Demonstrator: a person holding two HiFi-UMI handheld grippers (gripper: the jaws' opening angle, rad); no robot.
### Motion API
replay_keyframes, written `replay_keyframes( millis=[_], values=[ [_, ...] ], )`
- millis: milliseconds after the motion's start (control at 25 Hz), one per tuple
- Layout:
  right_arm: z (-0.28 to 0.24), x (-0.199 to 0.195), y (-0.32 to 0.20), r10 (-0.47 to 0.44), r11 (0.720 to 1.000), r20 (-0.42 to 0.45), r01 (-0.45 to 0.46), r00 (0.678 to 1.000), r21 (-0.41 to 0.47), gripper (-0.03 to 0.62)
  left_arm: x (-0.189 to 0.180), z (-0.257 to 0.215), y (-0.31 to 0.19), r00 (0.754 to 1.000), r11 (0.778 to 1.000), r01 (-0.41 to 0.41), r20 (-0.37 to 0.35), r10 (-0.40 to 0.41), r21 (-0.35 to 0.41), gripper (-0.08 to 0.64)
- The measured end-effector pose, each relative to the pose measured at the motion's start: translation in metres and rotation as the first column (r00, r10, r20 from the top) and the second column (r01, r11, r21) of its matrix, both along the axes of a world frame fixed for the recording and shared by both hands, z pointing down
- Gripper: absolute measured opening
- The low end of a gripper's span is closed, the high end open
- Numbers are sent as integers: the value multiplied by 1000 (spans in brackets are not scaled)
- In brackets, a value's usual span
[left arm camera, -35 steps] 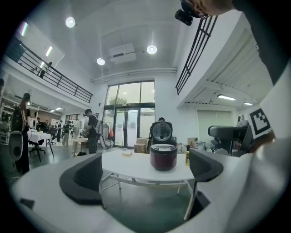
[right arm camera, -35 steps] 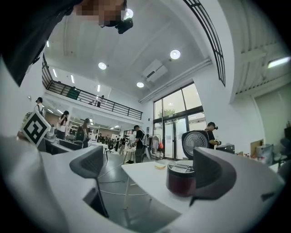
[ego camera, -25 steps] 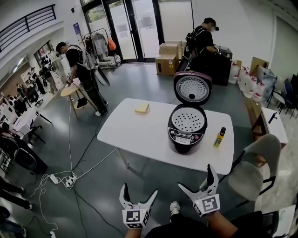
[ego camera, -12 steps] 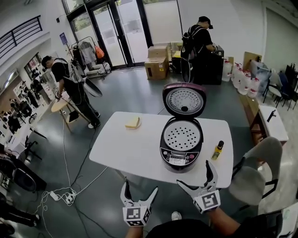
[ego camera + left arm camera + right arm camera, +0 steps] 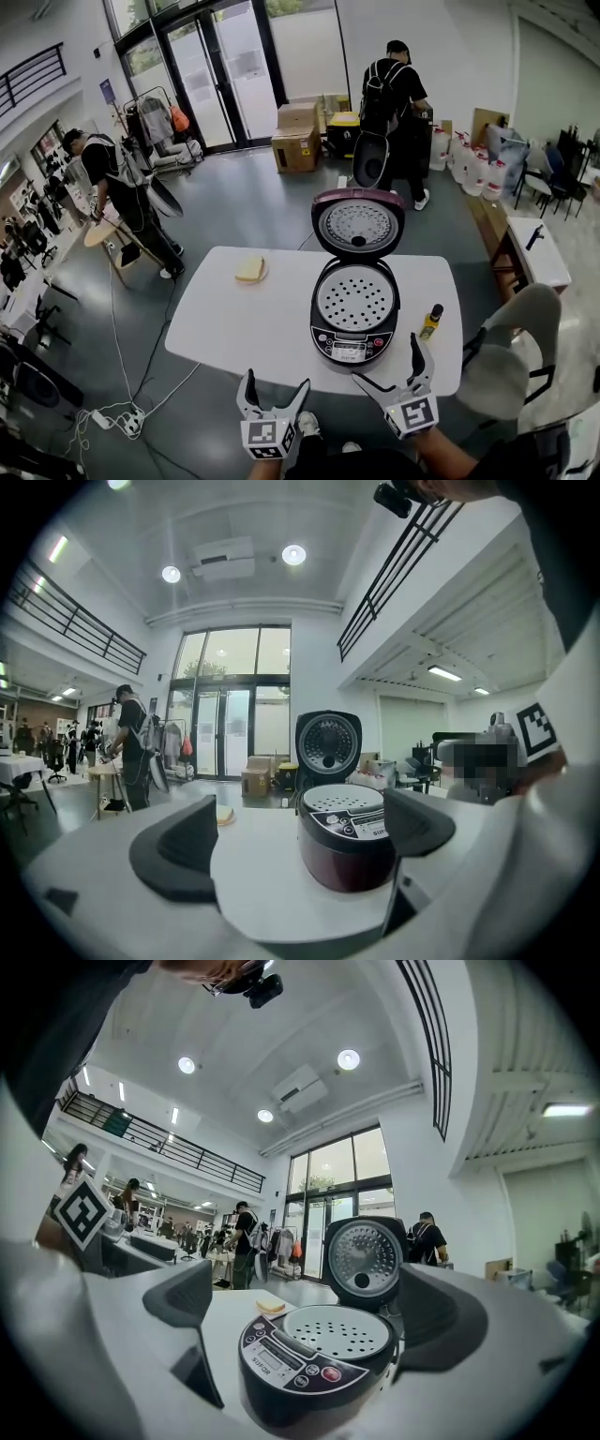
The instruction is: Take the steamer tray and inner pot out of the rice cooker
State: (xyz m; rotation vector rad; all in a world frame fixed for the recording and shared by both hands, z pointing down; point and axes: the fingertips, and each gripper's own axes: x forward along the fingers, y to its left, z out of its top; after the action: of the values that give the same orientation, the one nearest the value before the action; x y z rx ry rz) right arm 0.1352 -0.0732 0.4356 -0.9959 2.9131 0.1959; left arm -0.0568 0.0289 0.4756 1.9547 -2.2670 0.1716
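You held both grippers roughly level, just short of the table's [image 5: 246, 328] near edge, aimed at the open rice cooker [image 5: 353, 339]. The left gripper [image 5: 275, 388] had its jaws wide, just closing slightly, with nothing gripped; the right gripper [image 5: 388, 362] gaped empty. The steamer tray [image 5: 354, 298] sat inside the cooker.

The rice cooker [image 5: 354, 342] has a dark maroon body and a black control panel. Its raised lid [image 5: 357, 223] is maroon-rimmed and silver inside, with rings of fine dots. The steamer tray [image 5: 355, 298] in the cooker is pale grey, patterned with small round holes. The table [image 5: 244, 328] under the cooker is white. Left of the cooker is a pale yellow block [image 5: 249, 270]. To the right is a yellow bottle [image 5: 430, 322] with a black cap. The floor [image 5: 244, 202] behind is grey.
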Motion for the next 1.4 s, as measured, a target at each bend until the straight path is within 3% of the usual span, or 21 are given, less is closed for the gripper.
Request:
replay_keyframes(
  millis=[160,320,600,840,1160,1280,1400],
  values=[
    [15,-11,-21,36,999,-66,-37,997,-2,592,-17,12,-33,998,999,-44,-40,44,-2,540],
    [14,-20,-53,117,993,-65,-118,991,-12,592,-33,7,-76,991,991,-134,-28,134,2,535],
    [20,-17,-96,250,966,-81,-254,965,-46,592,-42,12,-140,957,957,-291,-17,290,-3,526],
    [36,-19,-124,327,938,-169,-341,930,-63,592,-51,16,-182,928,929,-371,-40,370,-8,528],
    [46,-17,-168,314,937,-288,-344,905,-60,592,-37,26,-236,893,889,-449,-1,451,-92,518],
    [67,-16,-187,267,943,-376,-322,888,-91,592,-30,42,-256,888,877,-452,8,459,-165,518],
    [84,-22,-208,202,950,-452,-286,869,-124,591,-26,62,-276,882,851,-447,23,471,-277,518]
  ],
)
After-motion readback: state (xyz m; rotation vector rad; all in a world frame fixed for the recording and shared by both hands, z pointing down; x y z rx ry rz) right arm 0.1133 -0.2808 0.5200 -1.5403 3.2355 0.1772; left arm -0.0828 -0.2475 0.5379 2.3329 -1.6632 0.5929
